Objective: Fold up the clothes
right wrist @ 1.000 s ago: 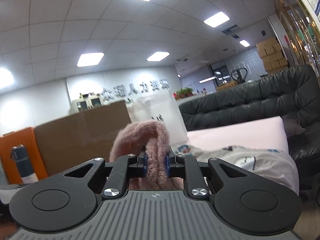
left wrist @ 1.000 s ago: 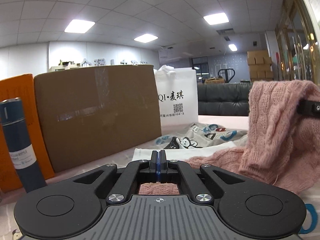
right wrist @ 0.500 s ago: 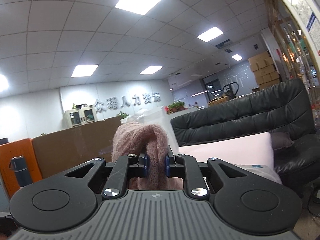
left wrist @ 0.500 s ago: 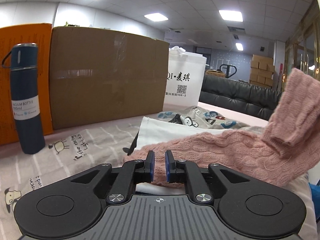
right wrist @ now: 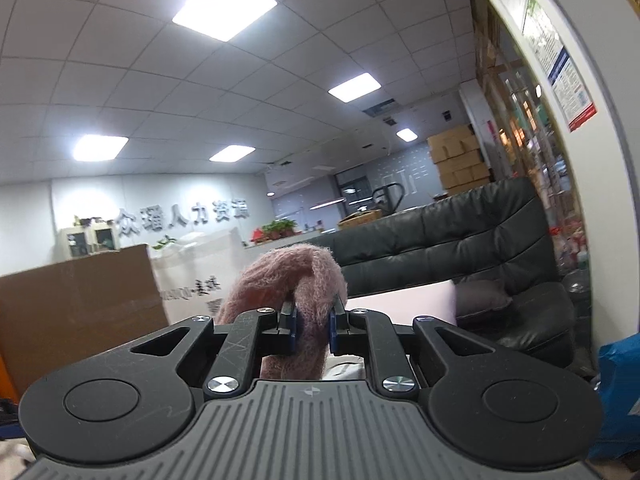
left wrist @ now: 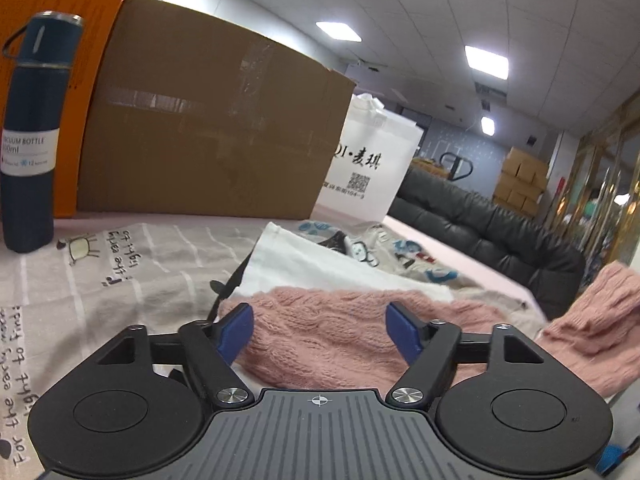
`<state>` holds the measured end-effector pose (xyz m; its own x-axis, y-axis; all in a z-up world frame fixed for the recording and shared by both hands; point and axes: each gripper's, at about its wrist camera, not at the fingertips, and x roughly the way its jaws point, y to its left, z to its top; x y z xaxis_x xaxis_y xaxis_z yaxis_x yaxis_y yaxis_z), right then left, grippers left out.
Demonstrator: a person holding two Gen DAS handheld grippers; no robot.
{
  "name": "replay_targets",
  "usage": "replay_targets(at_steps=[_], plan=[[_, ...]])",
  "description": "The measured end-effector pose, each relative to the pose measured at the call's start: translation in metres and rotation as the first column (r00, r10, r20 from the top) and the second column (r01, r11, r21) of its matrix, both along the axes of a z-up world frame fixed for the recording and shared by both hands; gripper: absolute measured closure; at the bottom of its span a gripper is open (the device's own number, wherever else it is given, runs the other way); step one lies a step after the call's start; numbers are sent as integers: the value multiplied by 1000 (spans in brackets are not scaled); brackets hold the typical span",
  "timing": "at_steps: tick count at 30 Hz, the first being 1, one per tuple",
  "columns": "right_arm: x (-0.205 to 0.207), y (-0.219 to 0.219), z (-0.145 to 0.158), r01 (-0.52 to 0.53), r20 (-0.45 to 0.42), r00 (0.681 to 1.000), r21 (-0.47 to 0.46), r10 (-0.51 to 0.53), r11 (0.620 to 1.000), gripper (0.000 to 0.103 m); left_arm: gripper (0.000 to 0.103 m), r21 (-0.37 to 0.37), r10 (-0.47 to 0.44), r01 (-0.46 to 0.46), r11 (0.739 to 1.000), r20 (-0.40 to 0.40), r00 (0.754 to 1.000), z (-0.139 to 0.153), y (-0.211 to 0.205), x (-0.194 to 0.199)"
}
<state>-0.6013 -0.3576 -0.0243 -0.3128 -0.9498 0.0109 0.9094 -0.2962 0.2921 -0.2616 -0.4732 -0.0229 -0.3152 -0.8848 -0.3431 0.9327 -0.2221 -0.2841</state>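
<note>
A pink knitted sweater [left wrist: 328, 336] lies on the table in the left wrist view, stretched toward the right, where its far part [left wrist: 600, 312] rises off the table. My left gripper [left wrist: 320, 330] is open and empty, its blue pads on either side of the sweater's near end. My right gripper [right wrist: 313, 326] is shut on a bunched fold of the pink sweater [right wrist: 296, 280] and holds it up in the air, facing the room.
A white garment [left wrist: 304, 264] and a printed grey one [left wrist: 404, 256] lie behind the sweater. A dark blue vacuum bottle [left wrist: 30, 132], a cardboard box [left wrist: 208, 136], an orange box and a white bag [left wrist: 372, 164] stand at the back. A black sofa [left wrist: 492, 232] is right.
My left gripper opened wide and let go of the sweater's near end, which now lies on the table. My right gripper stayed shut on the sweater and tilted further up.
</note>
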Motion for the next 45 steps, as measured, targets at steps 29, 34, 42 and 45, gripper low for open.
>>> replay_targets(at_steps=[29, 34, 42, 45], plan=[[44, -32, -16, -86, -76, 993, 5, 87, 996, 90, 84, -70, -93, 118, 991, 299, 950, -4, 15, -60], [57, -12, 9, -125, -89, 989, -63, 119, 990, 90, 85, -164, -74, 120, 979, 264, 962, 22, 48, -49], [97, 32, 48, -254, -155, 961, -153, 231, 955, 90, 85, -278, -2, 82, 957, 279, 960, 52, 116, -2], [118, 41, 53, -318, -166, 941, -135, 295, 938, 90, 85, -284, 34, 50, 958, 283, 959, 53, 142, 22]])
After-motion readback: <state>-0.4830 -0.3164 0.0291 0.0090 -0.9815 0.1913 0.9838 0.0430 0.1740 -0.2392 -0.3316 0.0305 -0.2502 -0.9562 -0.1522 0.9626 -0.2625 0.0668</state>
